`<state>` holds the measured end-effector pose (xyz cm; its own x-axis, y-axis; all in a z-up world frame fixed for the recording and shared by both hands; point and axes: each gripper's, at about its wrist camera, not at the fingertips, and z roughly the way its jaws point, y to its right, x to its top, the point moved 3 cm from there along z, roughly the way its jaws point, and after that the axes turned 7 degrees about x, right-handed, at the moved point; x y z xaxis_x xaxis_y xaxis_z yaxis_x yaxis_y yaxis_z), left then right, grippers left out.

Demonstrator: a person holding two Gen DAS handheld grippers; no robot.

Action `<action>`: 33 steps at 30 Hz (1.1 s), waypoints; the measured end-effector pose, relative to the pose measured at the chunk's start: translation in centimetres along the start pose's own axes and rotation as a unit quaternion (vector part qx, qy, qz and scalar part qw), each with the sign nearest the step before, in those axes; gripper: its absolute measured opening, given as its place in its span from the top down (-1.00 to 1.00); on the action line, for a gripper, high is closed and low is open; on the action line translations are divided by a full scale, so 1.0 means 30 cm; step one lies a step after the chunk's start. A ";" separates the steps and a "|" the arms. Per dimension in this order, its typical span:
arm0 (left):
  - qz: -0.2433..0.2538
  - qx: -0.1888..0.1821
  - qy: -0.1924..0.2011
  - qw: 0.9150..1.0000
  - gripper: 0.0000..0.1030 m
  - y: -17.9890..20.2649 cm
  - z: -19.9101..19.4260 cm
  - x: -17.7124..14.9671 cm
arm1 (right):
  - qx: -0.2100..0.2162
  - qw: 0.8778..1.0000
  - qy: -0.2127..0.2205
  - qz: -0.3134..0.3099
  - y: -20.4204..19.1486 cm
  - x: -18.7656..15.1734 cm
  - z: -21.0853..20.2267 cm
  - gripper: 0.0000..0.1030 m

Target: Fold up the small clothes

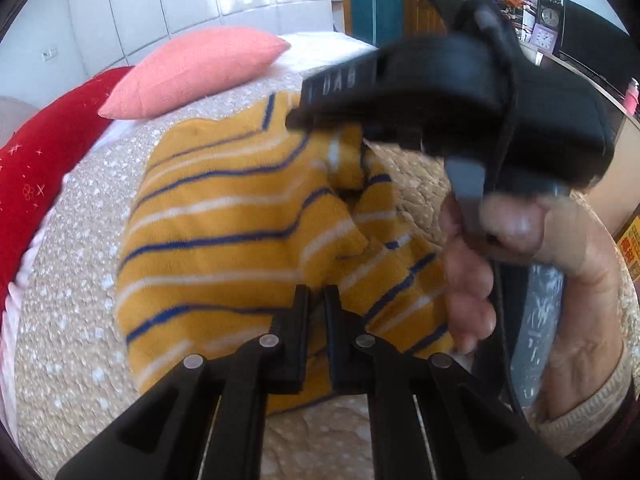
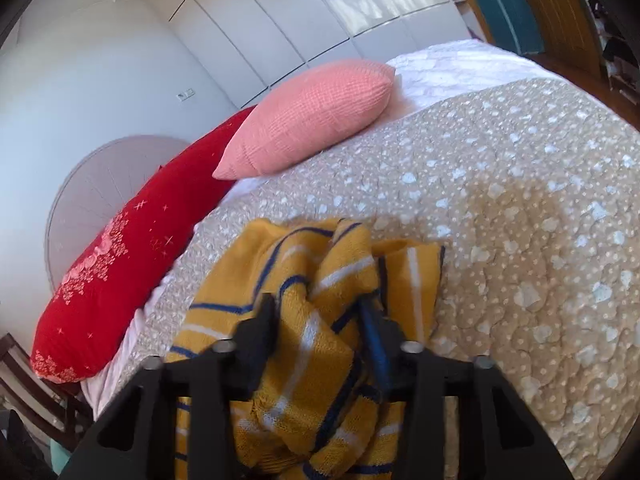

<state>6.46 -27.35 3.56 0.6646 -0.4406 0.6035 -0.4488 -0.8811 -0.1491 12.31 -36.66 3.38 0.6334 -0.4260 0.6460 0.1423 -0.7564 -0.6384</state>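
A small mustard-yellow knit garment [image 1: 224,216] with navy and white stripes lies on the beige dotted bedspread [image 1: 72,320]. My left gripper [image 1: 316,300] is shut on the garment's near edge. In the left wrist view my right gripper [image 1: 304,120] reaches in from the upper right, held by a hand [image 1: 520,248], its tip on the garment's far part. In the right wrist view my right gripper [image 2: 316,308] is shut on a bunched fold of the same garment [image 2: 304,360] and lifts it off the bedspread [image 2: 500,220].
A pink pillow [image 2: 316,116] and a long red cushion [image 2: 120,280] lie at the head of the bed. White wardrobe doors [image 2: 320,8] stand behind. A shelf with clocks [image 1: 548,20] is at the right. A chair [image 2: 28,384] stands by the bed.
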 end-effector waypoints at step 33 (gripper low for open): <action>-0.176 -0.116 -0.110 0.971 -0.52 -0.413 0.103 -0.059 | -0.003 0.988 0.017 0.152 0.124 -0.064 -0.179 0.46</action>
<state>12.71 -16.19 1.91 0.9010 -0.1684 0.3999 -0.2774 -0.9322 0.2325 7.53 -41.34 2.00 0.6203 -0.6504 0.4383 -0.0559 -0.5941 -0.8025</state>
